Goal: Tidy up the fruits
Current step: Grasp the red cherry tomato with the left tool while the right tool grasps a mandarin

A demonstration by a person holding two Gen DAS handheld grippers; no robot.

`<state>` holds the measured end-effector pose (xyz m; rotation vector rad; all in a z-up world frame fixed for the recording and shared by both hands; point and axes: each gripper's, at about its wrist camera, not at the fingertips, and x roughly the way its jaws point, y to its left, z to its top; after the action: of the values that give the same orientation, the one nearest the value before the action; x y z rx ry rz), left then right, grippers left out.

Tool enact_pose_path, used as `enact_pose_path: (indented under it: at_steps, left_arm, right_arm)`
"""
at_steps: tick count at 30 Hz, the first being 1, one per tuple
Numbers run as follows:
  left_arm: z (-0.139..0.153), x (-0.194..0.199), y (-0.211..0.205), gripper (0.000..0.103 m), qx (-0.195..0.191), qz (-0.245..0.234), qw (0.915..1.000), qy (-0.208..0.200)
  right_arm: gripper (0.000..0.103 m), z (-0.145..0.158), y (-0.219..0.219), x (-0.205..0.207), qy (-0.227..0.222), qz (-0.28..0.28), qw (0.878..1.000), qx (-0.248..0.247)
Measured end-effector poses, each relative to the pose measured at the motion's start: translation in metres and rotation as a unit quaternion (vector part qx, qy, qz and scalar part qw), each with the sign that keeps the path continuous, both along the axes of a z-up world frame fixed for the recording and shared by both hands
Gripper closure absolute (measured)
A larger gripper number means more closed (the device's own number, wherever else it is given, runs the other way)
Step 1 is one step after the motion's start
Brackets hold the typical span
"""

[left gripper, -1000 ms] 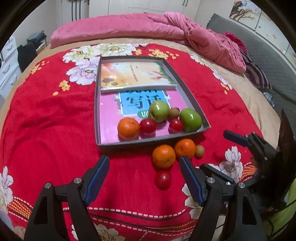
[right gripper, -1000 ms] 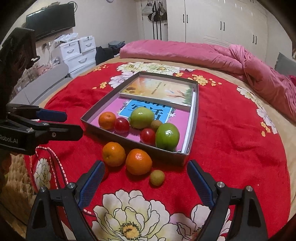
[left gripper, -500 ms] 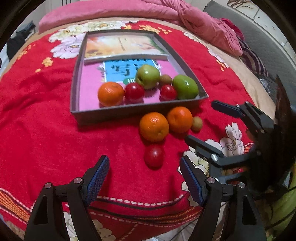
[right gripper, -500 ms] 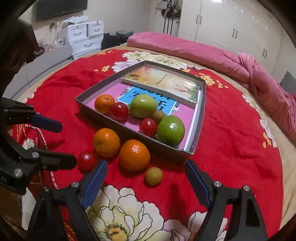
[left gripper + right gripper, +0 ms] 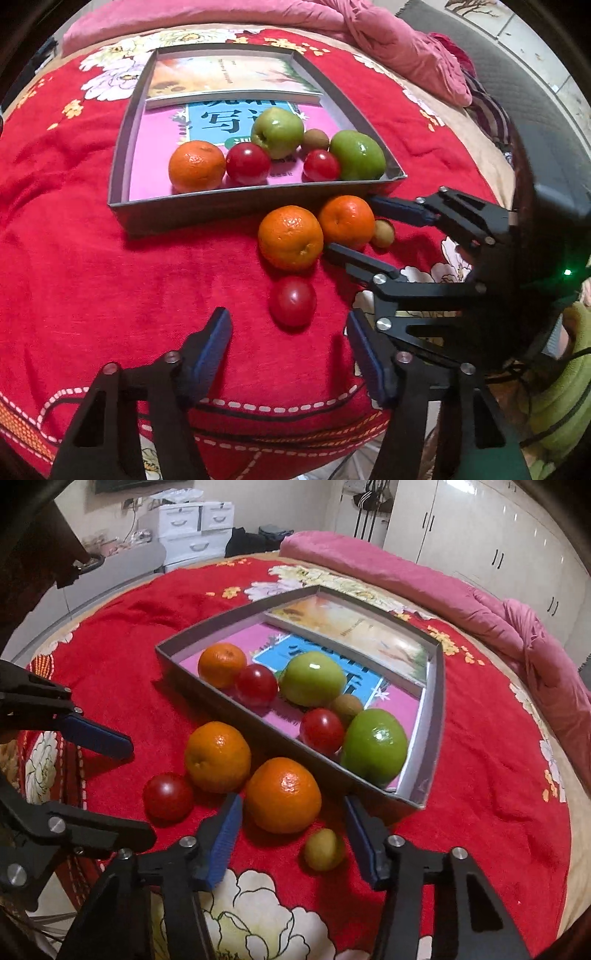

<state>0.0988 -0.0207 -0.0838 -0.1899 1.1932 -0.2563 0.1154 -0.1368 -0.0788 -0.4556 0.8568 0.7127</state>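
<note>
Below centre in the left wrist view, a loose red fruit (image 5: 292, 301) is seen on the red bedspread (image 5: 74, 266), ahead of the left gripper (image 5: 289, 341), whose jaws have just been closing yet stand apart on nothing. Likewise, the right gripper (image 5: 293, 829) has narrowed around an orange (image 5: 282, 794), untouched. Other fruits are kept in the grey tray (image 5: 236, 206).
</note>
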Motion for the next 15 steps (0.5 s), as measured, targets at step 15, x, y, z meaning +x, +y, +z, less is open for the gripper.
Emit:
enact_pose_path:
  at_steps: [15]
  left_arm:
    - [-0.015, 0.014, -0.011, 0.065, -0.021, -0.005, 0.9996, 0.015]
  right_arm:
    - [0.063, 0.016, -0.020, 0.001, 0.030, -0.007, 0.998, 0.055]
